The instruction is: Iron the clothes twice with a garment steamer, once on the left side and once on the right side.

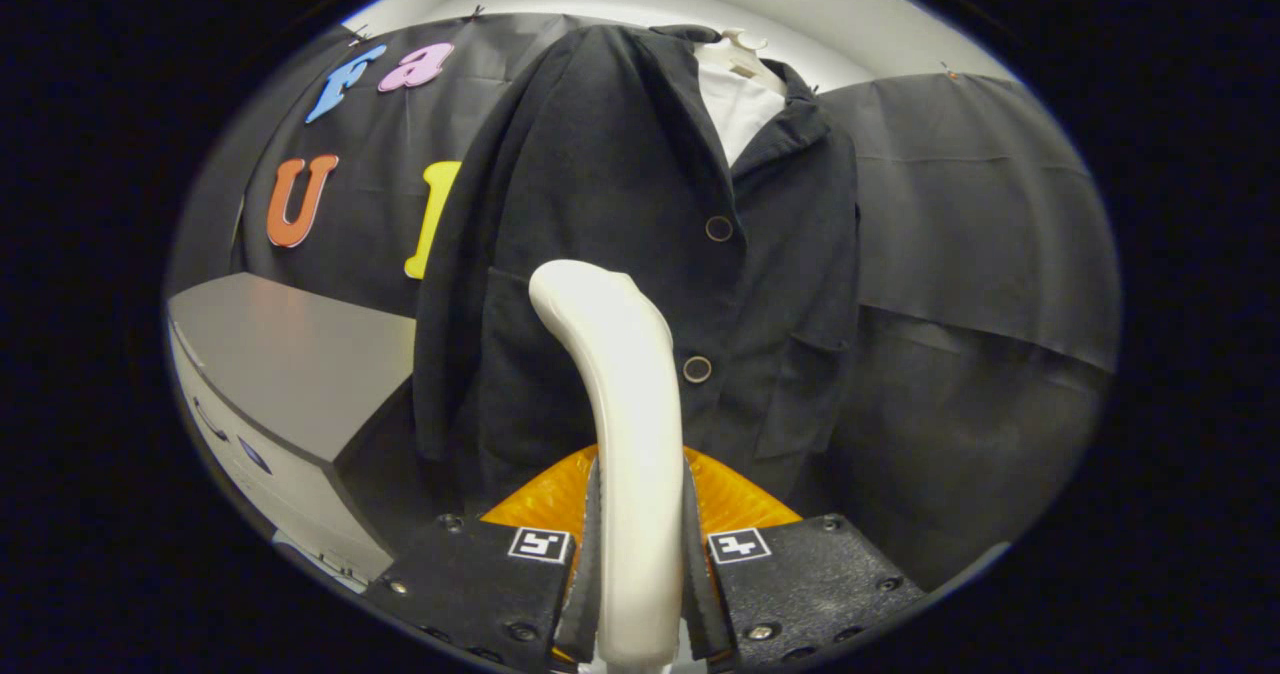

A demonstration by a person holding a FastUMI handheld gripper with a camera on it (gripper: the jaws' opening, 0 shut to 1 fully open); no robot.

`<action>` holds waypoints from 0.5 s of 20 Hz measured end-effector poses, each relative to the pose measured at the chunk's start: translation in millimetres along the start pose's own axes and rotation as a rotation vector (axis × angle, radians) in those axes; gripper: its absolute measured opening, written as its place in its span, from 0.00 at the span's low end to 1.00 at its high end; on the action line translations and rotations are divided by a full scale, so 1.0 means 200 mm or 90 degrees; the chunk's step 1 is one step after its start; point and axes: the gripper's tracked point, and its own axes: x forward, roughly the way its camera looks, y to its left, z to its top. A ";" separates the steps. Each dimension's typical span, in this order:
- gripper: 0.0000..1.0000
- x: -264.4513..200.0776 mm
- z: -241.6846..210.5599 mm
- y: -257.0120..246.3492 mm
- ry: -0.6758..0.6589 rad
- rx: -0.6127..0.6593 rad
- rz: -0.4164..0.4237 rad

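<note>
A dark buttoned jacket (620,204) hangs on a white mannequin torso (738,94), straight ahead of the fingers. My gripper (640,544) is shut on the cream-white handle of the garment steamer (620,384), which rises between the two fingers and curves toward the jacket. The steamer's head meets the jacket's left panel, about level with the lower button (697,368); the contact itself is hidden behind the handle. An upper button (718,228) sits higher on the placket.
A grey table or cabinet top (290,354) stands to the left of the jacket, with its white front below. Black cloth (980,244) hangs behind and to the right of the jacket.
</note>
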 end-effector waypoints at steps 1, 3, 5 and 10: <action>0.37 0.00 -0.02 0.00 0.003 -0.001 0.001; 0.37 0.00 -0.07 0.00 0.010 -0.005 0.000; 0.37 0.01 -0.14 0.01 0.024 -0.007 0.001; 0.37 0.00 -0.37 0.02 0.082 -0.015 0.000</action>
